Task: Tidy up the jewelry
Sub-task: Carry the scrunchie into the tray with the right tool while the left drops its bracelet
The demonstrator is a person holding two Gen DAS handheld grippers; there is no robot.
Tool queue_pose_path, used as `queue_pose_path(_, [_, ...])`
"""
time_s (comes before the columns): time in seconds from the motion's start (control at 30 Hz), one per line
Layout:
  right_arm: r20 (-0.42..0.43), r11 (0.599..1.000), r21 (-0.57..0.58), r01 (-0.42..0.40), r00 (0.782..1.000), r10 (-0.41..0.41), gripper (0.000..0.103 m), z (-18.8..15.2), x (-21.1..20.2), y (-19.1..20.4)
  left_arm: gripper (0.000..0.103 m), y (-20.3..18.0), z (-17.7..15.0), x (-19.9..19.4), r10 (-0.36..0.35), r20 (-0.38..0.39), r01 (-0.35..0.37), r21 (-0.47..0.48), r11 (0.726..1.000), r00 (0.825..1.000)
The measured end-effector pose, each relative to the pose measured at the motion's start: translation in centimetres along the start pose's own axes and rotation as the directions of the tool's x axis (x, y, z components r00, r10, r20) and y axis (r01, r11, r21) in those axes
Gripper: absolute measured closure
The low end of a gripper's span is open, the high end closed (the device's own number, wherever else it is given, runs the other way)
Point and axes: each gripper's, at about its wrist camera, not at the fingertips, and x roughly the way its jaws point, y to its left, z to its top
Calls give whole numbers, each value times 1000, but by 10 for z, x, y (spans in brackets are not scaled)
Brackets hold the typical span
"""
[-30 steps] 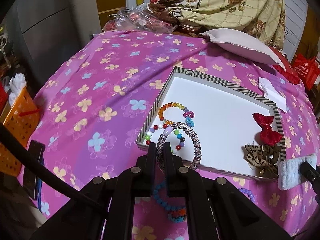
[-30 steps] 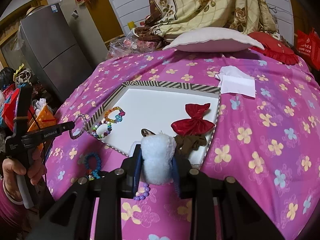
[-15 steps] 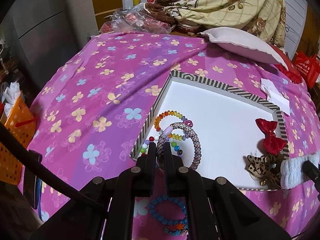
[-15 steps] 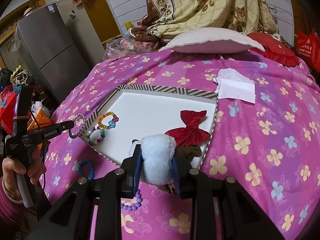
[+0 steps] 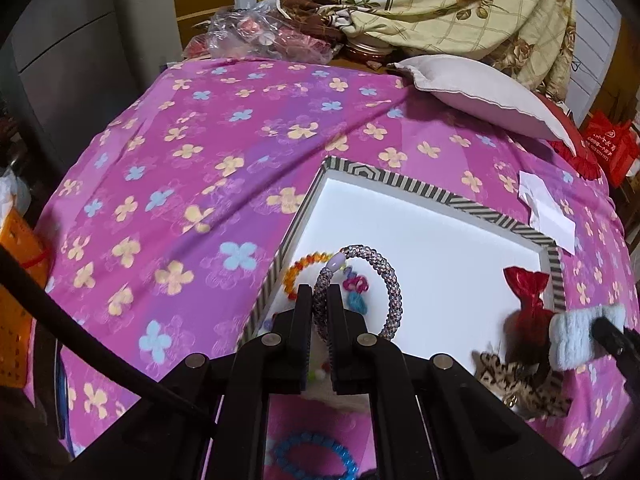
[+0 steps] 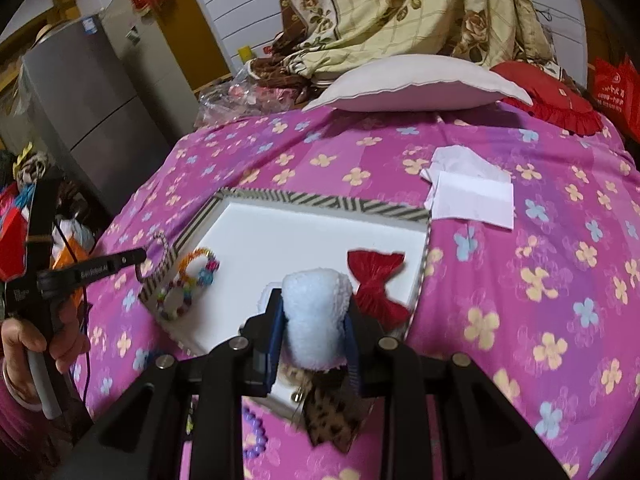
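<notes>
My left gripper [image 5: 320,296] is shut on a grey-purple woven bracelet [image 5: 372,276], which hangs over the left part of the white tray with a striped rim [image 5: 440,196]. Under it lie an orange beaded bracelet [image 5: 304,266] and other colourful beads. My right gripper [image 6: 314,320] is shut on a fluffy white hair bow [image 6: 316,308] above the tray's [image 6: 320,202] near edge. A red bow [image 6: 376,280] lies in the tray and a leopard bow [image 6: 328,412] sits at its near rim. The left gripper [image 6: 142,256] shows at the left.
A blue bead bracelet [image 5: 312,456] and a purple bead bracelet [image 6: 256,436] lie on the pink flowered cloth in front of the tray. White paper [image 6: 472,196] lies right of it, with a pillow [image 6: 416,80] behind. An orange basket [image 5: 16,280] stands at the left.
Both grippers have moved forward over the tray with their loads. The woven bracelet now hangs further in over the beaded bracelets, and the fluffy bow is above the tray's near edge.
</notes>
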Motion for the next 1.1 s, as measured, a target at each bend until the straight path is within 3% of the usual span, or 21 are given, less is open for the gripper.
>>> queue_pose_path(0.3, [-19,991,131,-36,999,39,75,39,54,-27,84,-8,31,40,-2,-46,0,-27,1000,999])
queue_pose_path(0.53, [-41,974,225,5,999,4,75,41,96,-54,84,-4,44,70,36,-67,-38,-37,999,997])
queue_pose_path(0.67, [-50,972,226,69,997,-59,74,37,108,-64,84,2,48,86,40,-86,-45,-54,998,995])
queue_pose_path(0.87, [-57,977,185,105,994,-96,65,34,105,-62,84,4,46,99,35,-98,-41,-67,997,995])
queue_pose_path(0.97, [-50,981,154,120,992,-114,45,34,93,-56,84,5,43,101,26,-109,-34,-79,996,994])
queue_pose_path(1.1, [-30,984,133,115,993,-112,43,30,76,-52,77,5,39,93,23,-96,-30,-70,997,995])
